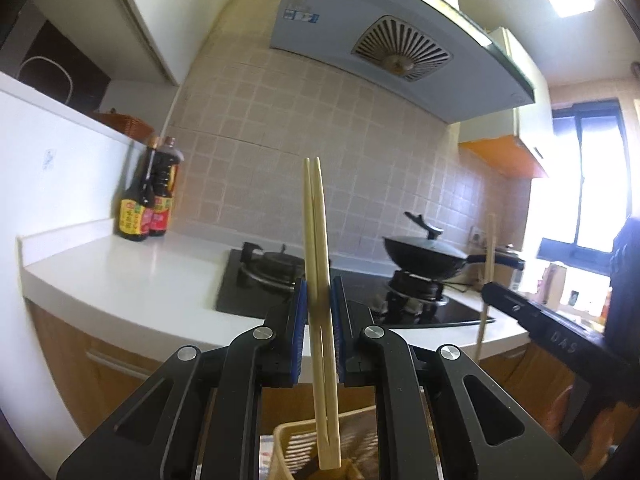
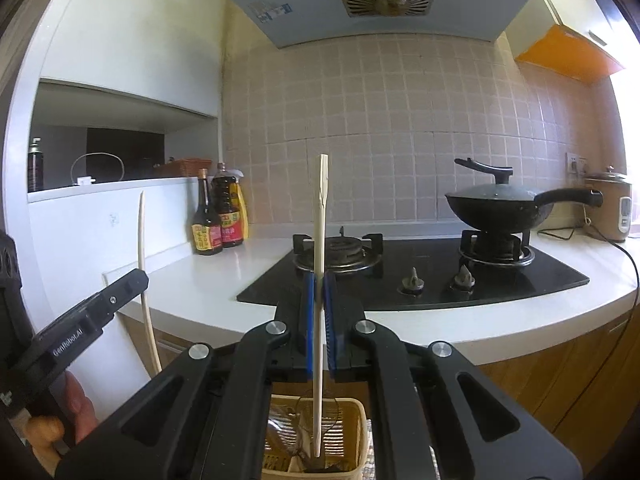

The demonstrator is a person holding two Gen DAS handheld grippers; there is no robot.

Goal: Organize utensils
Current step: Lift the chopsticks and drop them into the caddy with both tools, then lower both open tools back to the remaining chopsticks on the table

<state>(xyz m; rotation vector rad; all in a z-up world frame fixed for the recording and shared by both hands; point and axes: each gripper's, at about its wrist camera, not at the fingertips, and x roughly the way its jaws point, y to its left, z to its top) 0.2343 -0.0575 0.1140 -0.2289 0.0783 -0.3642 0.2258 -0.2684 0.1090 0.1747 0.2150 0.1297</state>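
So in the left wrist view the left gripper (image 1: 319, 312) has its blue pads nearly closed on a pair of wooden chopsticks (image 1: 316, 248), clamped roughly mid-length and standing upright, thick ends up near the tiled wall's height and tips pointing down at the beige slotted utensil basket (image 1: 352, 432) right below the jaws. Can't tell if the tips touch the basket or just hang over it. Off to the right you can see the right gripper (image 1: 500, 296) with its own stick. Behind it all sit the gas stove (image 1: 360, 292), a lidded wok (image 1: 424, 256) on the far right burner and two sauce bottles (image 1: 146, 204) far left on the white counter (image 1: 120, 268). In the right wrist view the right gripper (image 2: 319, 308) is squeezed fully closed on a single chopstick (image 2: 320, 260), also vertical, lower end hanging down into the same utensil basket (image 2: 316, 440), which already has something wiry and dark in it. The left gripper (image 2: 120, 284) shows at the left edge. My take on handling: chopsticks are feather-light, stiff and smooth, so they pivot or slide in the pads easily; a mid-shaft hold like this seems sensible, and the pair could scissor apart when let go.
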